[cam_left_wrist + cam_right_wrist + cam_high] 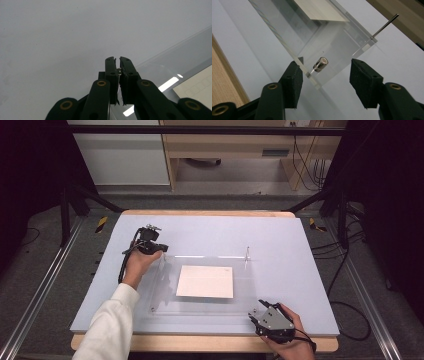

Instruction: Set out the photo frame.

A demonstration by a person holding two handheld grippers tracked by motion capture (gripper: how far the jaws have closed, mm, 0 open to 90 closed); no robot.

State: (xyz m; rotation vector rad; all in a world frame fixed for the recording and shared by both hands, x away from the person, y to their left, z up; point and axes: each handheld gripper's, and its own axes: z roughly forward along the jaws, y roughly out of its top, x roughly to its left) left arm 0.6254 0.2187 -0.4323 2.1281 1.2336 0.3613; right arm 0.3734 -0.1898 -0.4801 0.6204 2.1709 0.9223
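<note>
Your right gripper sits at the near right corner of the clear acrylic plate, jaws partly apart and straddling that corner. A small metal peg stands on the corner, squarely between the two pads, touching neither. Nothing is gripped there. In the high view your right gripper is low at the table's near edge, just off the plate's near right corner.

Your left gripper is clamped tight on a small metal pin at the plate's far left corner; only a sliver of the pin shows between the jaws. In the high view your left gripper sits right at that corner.

White paper sheet lies flat mid-plate, well apart from both grippers. A thin upright metal pin stands at the far right corner of the plate, clear of either hand; it shows tilted in the right gripper view. Plate lies flat on the grey-blue table.
</note>
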